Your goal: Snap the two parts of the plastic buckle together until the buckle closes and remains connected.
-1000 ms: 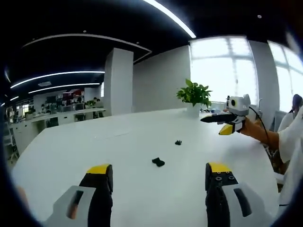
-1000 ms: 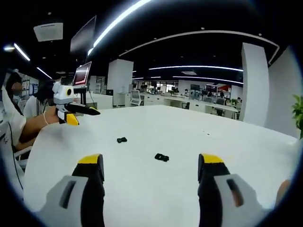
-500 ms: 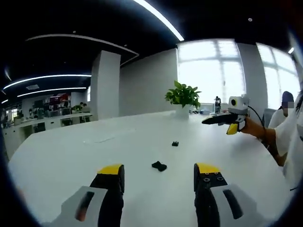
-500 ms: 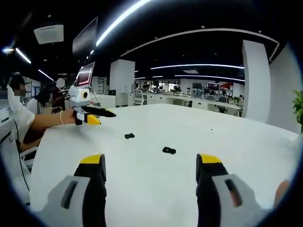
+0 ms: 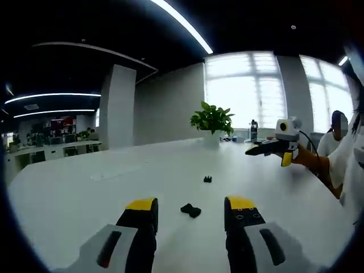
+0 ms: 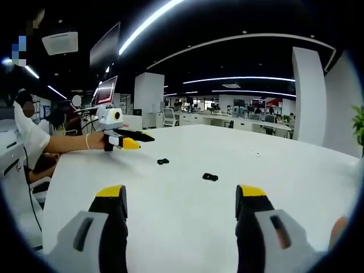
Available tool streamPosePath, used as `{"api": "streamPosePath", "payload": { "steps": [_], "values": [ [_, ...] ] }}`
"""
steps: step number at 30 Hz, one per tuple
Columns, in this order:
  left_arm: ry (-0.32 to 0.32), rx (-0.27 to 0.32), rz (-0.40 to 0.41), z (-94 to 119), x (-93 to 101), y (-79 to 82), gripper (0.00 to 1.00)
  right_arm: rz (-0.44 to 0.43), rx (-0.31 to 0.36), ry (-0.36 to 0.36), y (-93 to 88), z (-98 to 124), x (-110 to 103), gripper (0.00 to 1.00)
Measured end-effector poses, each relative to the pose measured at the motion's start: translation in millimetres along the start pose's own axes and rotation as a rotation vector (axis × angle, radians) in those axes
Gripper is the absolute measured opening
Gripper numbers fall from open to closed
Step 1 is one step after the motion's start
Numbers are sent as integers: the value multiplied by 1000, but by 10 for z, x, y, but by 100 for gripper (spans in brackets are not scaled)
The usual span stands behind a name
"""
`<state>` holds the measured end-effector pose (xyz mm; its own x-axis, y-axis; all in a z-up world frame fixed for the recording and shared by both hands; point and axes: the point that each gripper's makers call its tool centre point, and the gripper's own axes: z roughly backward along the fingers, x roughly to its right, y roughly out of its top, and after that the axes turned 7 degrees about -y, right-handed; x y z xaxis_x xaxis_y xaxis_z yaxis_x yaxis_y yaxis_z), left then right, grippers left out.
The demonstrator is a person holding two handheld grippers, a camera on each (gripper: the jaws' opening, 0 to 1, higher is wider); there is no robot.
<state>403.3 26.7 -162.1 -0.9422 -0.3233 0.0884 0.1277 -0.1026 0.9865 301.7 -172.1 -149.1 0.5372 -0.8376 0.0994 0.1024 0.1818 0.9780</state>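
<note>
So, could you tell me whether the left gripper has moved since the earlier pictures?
Yes: the left gripper has moved toward the buckle pieces, judged against the table.

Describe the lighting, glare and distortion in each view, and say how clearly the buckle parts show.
Left gripper view: the windows are blown out to white glare, the plant stands backlit; fisheye bends the ceiling light strips. Both buckle parts read as small dark blobs, detail too fine to tell. Right gripper view: dim ceiling, even light on the white table, curved edges; the buckle parts are equally small.
</note>
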Motion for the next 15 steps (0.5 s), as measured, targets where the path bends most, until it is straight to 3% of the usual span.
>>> {"api": "streamPosePath", "payload": {
  "steps": [7, 10, 15],
  "values": [
    [-29, -32, -3, -108, -9, -33, 47, -7, 10, 11, 16, -14, -48, 78],
    [-45, -61, 1, -164, 6, -87, 51, 2, 17, 19, 53, -18, -87, 79],
    [-67, -107, -35, -251, 15, -182, 51, 15, 11, 47, 53, -24, -148, 81]
  ]
}}
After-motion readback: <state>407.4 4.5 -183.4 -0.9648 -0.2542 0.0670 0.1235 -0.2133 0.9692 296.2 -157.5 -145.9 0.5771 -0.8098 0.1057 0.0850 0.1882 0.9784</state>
